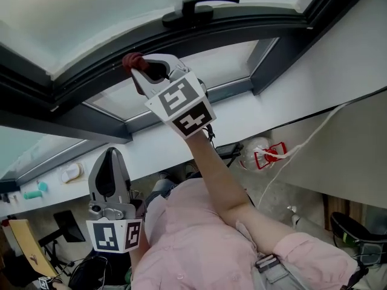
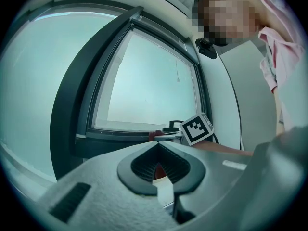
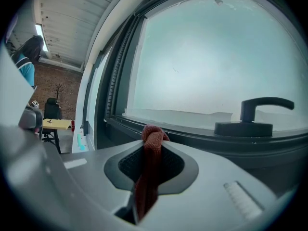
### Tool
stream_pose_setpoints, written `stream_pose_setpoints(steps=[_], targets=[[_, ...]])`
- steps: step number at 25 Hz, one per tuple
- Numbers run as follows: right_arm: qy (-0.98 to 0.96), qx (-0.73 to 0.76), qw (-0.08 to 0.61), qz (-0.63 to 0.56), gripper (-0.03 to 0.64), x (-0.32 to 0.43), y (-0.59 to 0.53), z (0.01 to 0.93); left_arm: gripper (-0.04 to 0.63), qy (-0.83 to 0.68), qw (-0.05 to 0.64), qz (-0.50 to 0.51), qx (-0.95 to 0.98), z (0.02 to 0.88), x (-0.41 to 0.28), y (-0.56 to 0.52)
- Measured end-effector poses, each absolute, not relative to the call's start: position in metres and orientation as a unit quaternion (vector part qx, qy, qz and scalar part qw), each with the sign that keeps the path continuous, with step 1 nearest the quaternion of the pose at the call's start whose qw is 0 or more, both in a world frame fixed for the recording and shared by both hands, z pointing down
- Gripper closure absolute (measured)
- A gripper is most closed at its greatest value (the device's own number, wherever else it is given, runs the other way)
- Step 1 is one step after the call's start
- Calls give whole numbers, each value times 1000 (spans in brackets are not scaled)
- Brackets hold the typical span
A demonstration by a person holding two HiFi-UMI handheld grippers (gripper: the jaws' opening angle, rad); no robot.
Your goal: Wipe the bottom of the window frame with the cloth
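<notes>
Head view shows the dark window frame (image 1: pixel 254 26) with its handle (image 1: pixel 202 8). The right gripper (image 1: pixel 144 71) is raised to the frame's bottom edge, just left of the handle, its fingers clamped on the red cloth (image 1: pixel 133 60). The left gripper (image 1: pixel 111 157) hangs low, well apart, fingers closed on nothing. The cloth looks soft, light and limp. It seems best held by its fold, leaving the bunched end free to press on the frame.

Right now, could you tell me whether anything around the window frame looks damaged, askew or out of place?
Nothing stands out. The dark grey window frame and its black lever handle look intact, the rust-red cloth is bunched in the shut jaws of the right gripper, and the left gripper is shut on nothing.
</notes>
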State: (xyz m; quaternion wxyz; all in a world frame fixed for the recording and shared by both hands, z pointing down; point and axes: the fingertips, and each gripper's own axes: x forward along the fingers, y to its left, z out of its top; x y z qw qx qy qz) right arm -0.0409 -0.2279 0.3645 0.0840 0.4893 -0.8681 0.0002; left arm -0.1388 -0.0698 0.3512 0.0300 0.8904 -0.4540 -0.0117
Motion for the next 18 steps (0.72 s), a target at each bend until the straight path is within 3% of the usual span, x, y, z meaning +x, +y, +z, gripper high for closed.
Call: stream_pose_setpoints(steps=[18], targets=[[-852,515,94,-3,560,-6,-226,360,595,-444,23,-26,895,346,-132,-72]])
